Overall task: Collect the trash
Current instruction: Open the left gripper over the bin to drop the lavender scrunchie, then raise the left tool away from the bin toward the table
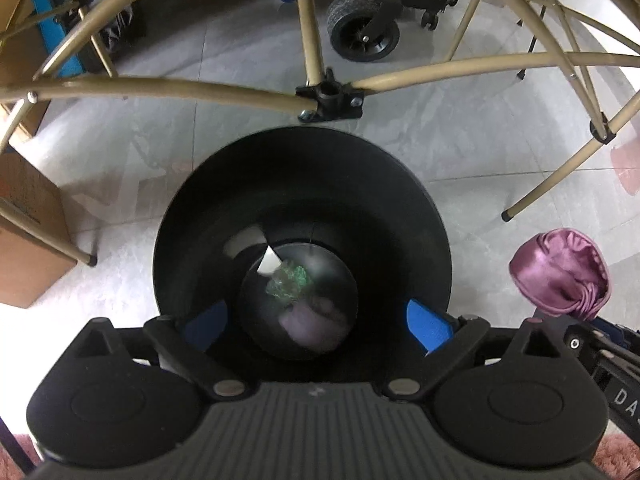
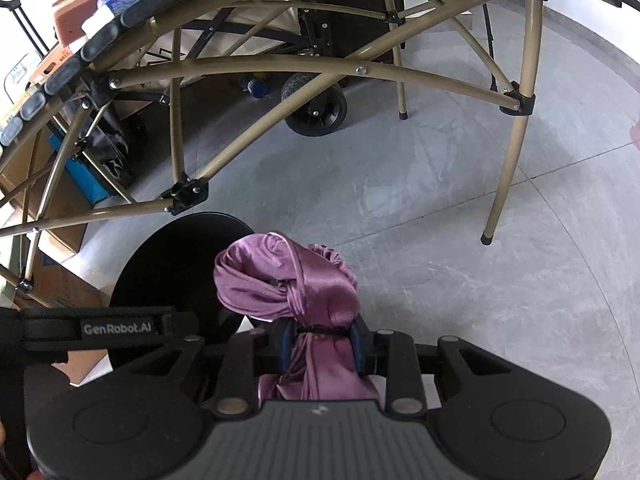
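Looking down the left wrist view, I take the black bin [image 1: 302,216] as the landmark. Nearest to me, the left gripper [image 1: 316,326] hangs almost straight over the bin's mouth with its blue pads [image 1: 428,326] spread wide, one at each side of the opening and nothing between them. Deeper, on the bin's floor, lie a green crumpled wrapper [image 1: 289,282], a white scrap [image 1: 269,262] and a pale wad [image 1: 316,326], all blurred.

To the right of the bin and outside its rim, the right gripper [image 2: 320,344] is closed narrow on a purple satin bundle [image 2: 286,280], whose long axis runs forward along the fingers, bunched end leading. From the right wrist view the bin [image 2: 168,268] sits to the left of the bundle and slightly beyond it.

I judge that the coming move turns on this offset: the bundle must travel leftward across the rim. Beyond the bin stand the tan table frame [image 1: 328,98] and a black wheel [image 1: 362,26].
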A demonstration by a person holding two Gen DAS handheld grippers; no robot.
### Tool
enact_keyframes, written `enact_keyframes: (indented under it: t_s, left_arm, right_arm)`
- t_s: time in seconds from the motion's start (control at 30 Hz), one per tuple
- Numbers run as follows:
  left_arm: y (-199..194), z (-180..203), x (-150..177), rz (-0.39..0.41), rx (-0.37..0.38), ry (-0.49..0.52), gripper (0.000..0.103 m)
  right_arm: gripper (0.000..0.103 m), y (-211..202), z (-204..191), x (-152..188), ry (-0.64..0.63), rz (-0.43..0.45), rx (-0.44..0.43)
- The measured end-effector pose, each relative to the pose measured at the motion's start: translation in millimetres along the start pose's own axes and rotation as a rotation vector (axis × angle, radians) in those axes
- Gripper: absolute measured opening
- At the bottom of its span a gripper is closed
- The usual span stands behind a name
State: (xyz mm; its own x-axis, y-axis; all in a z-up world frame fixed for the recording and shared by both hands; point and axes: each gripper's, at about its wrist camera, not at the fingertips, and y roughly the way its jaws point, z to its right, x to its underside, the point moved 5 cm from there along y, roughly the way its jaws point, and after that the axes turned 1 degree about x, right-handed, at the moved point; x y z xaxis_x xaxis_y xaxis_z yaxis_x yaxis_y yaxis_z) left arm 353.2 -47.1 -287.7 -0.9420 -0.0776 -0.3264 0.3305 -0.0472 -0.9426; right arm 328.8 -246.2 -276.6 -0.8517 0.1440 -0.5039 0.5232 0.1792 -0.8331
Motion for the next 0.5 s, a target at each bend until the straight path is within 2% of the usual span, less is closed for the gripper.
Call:
enact_keyframes:
  t_s: [0.5]
  left_arm:
    - [1.1, -0.7, 1.1, -0.003, -0.007, -0.01, 0.102]
  right_arm:
    - [0.027, -0.8, -0.3, 0.2, -0.002, 0.001, 0.0]
